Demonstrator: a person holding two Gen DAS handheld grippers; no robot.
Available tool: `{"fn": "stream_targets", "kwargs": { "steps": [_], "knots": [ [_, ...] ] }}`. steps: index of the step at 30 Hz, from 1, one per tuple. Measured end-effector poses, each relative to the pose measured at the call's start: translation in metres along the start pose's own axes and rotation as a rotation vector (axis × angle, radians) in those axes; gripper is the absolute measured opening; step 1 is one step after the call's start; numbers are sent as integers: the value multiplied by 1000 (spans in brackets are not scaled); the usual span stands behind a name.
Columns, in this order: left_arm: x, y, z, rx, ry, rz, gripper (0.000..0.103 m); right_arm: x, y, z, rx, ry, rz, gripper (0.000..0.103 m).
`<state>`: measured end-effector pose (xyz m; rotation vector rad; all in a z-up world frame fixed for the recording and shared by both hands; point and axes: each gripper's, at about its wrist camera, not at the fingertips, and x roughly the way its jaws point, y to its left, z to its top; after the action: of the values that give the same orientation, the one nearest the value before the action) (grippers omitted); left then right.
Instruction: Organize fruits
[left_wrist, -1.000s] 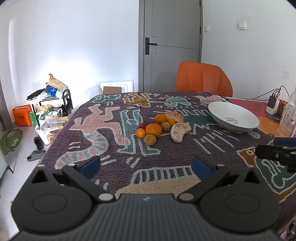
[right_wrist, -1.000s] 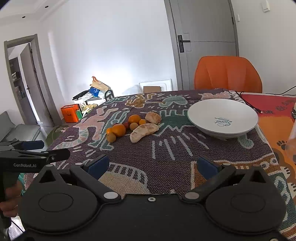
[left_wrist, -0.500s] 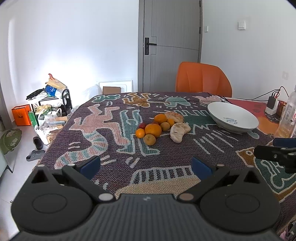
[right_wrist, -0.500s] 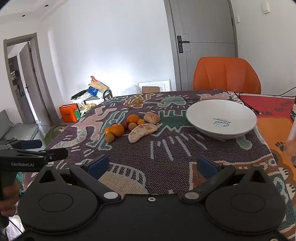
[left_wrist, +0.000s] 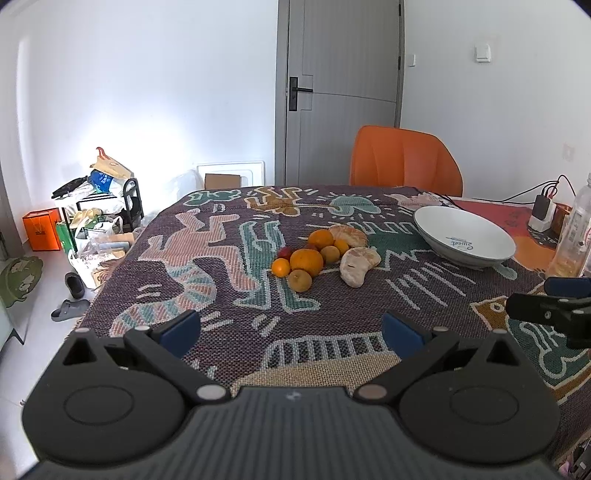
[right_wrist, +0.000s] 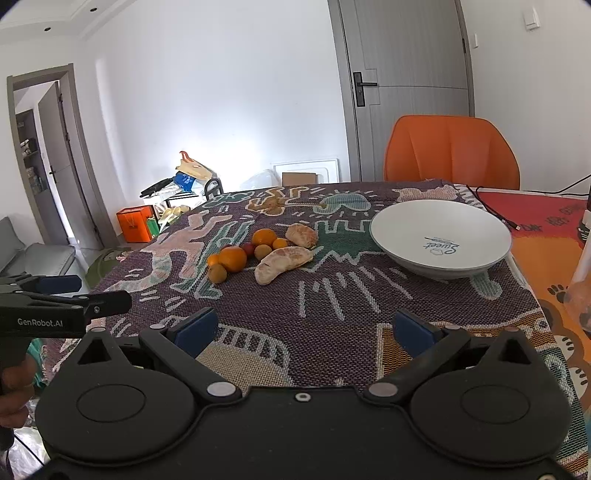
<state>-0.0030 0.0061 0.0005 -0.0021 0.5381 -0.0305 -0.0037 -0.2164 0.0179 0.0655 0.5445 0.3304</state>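
Note:
A cluster of fruit lies mid-table: a large orange (left_wrist: 306, 261) (right_wrist: 232, 258), several small oranges around it, a small red fruit (left_wrist: 283, 252), and two peeled pale segments (left_wrist: 357, 260) (right_wrist: 282, 260). An empty white bowl (left_wrist: 463, 240) (right_wrist: 439, 238) sits to the right of the fruit. My left gripper (left_wrist: 290, 330) hovers open over the near table edge, well short of the fruit. My right gripper (right_wrist: 303, 330) is open too, also near the front edge, with nothing between its fingers. Each gripper shows at the side of the other's view.
A patterned woven cloth (left_wrist: 221, 258) covers the table. An orange chair (left_wrist: 404, 164) stands at the far side before a grey door. A plastic bottle (left_wrist: 572, 236) and a charger with cables (left_wrist: 543, 210) are at the right. Floor clutter and a rack (left_wrist: 96, 206) lie left.
Both views have shifted slightly; the fruit and bowl sit a little higher and smaller, as if both grippers eased back a touch. Jaws stay open, nothing taken hold of.

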Motion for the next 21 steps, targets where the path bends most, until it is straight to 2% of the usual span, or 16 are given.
{"fn": "stream_targets", "kwargs": {
  "steps": [21],
  "knots": [
    [3, 7, 1, -16, 1, 6, 103, 2, 0, 2, -5, -4, 1, 103]
  ]
}}
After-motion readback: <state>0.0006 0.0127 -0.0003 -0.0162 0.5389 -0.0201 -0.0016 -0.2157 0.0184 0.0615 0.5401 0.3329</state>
